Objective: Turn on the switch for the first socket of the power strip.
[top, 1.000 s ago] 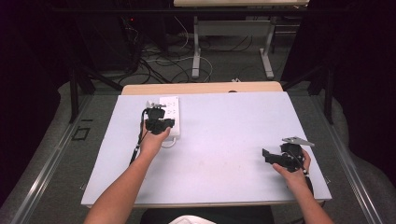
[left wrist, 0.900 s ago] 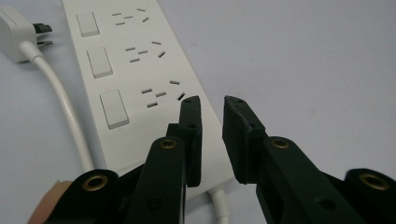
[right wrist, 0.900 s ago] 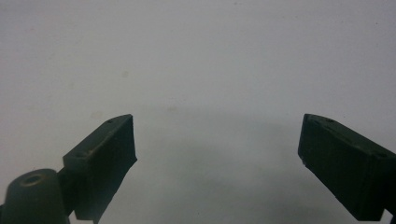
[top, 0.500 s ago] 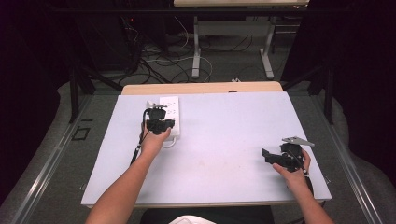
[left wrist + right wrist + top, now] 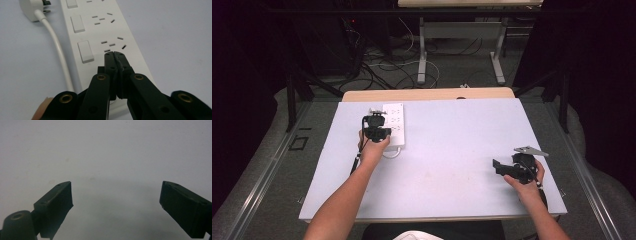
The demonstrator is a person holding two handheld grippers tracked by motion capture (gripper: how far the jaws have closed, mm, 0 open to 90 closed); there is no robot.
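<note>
Almost nothing has moved since the earlier frames: the left hand-held gripper (image 5: 376, 126) remains over the near end of the white power strip (image 5: 394, 124) and the right hand-held gripper (image 5: 512, 167) stays parked near the desk's (image 5: 452, 150) right edge. The power strip lies flat toward the far left part of the desk, and its white cable (image 5: 58, 47) runs alongside it to a plug (image 5: 32, 7) lying loose on the surface beside the strip's far end. In the left gripper view the left gripper's jaws are clenched together with nothing between them, their joined tip poised at the nearest socket, just beside the nearest rocker switch (image 5: 85, 51); whether the tip touches the plastic cannot be told. The right gripper (image 5: 116, 202) is released, jaws wide apart over bare desk and well away from the work. The step in hand looks like pressing that switch with the closed tip. To do it well, the person should slide the tip sideways onto the rocker's raised end, keep the jaws shut so they act as one stiff finger, and push straight down rather than at a slant, since an angled push could skid the light strip across the smooth desk. The idle right gripper could steady the strip's far end if it shifts.
</note>
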